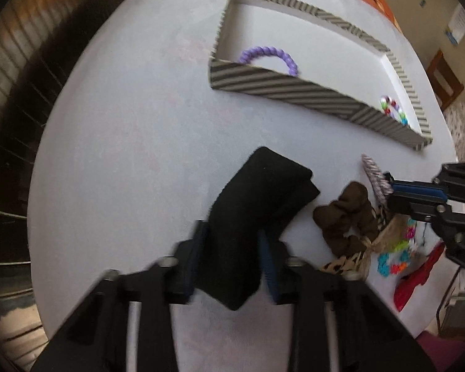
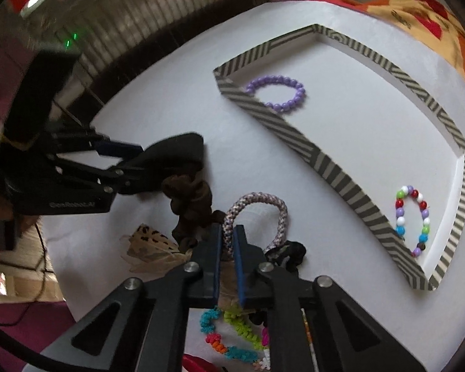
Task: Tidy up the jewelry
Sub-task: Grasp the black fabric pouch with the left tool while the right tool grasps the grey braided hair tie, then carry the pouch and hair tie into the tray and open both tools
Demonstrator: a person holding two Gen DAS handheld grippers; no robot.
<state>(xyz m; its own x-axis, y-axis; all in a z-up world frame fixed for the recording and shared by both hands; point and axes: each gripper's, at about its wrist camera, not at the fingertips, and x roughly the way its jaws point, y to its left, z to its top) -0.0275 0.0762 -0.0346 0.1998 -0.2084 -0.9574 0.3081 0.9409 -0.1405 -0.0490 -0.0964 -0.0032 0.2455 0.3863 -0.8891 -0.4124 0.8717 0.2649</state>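
the step in hand was the pick-up: both claws had closed on hair bands beside the striped tray (image 2: 341, 179). the left gripper (image 1: 232, 254) pinched a black fabric band (image 1: 257, 204), the right gripper (image 2: 231, 241) a braided lilac hair tie (image 2: 257, 214) lying on the white table (image 1: 124, 155). next, i think, each piece had to be lifted and carried over the tray wall. both grippers pointed steeply down.

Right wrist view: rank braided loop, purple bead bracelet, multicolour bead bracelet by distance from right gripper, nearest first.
1. braided loop: between the right gripper pads, clamped.
2. multicolour bead bracelet: right, in the striped tray's near corner.
3. purple bead bracelet: up top, in the tray's far-left corner.
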